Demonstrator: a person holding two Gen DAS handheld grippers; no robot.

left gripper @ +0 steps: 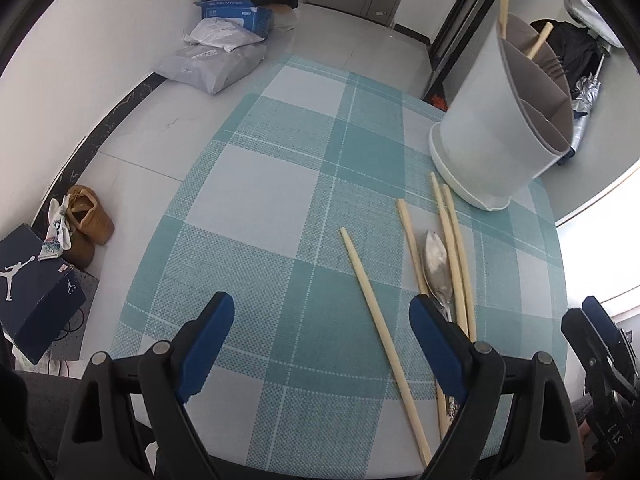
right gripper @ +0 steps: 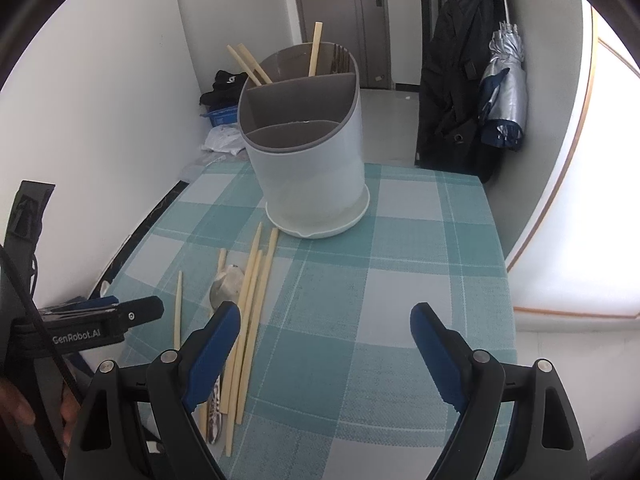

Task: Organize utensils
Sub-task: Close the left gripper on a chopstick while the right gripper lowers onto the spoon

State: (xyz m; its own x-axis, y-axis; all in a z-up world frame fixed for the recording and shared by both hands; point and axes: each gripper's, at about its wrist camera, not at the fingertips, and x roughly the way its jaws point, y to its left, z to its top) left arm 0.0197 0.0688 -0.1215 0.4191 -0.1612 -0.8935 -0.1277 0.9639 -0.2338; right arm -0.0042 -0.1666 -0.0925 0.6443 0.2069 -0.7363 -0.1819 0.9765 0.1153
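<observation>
Seen only from the left wrist: a dark blue shoebox (left gripper: 36, 292) with a white jumping-figure logo on the floor, tan shoes (left gripper: 86, 216) next to it, and a blue carton (left gripper: 236, 14) with grey parcels (left gripper: 208, 60) along the wall; print on the carton too small to read. Seen only from the right wrist: a black coat (right gripper: 456, 80) and a folded silver umbrella (right gripper: 504, 92) hanging past the far edge of the table (right gripper: 400, 280), plus "GenRobot.AI" in white lettering on the side of the other tool.

White utensil holder (right gripper: 312, 168) with grey divided insides standing near the far edge of the checked teal tablecloth. Three compartments visible from the right wrist: chopsticks (right gripper: 248, 64) leaning out of the rearmost one, with dark fork tines beside them; the two nearer compartments look empty, though their bottoms are hidden.

Loose chopsticks (left gripper: 380, 320) lying on the cloth between the holder and the near edge, one apart from the rest, the others bunched around a metal spoon (left gripper: 438, 272) with its bowl toward the holder.

Left gripper (left gripper: 320, 348) held over the near edge, jaws wide, nothing between the pads but cloth and one chopstick lying below. Right gripper (right gripper: 326, 354) likewise spread wide and empty, the bunch of chopsticks just beside its left pad.
</observation>
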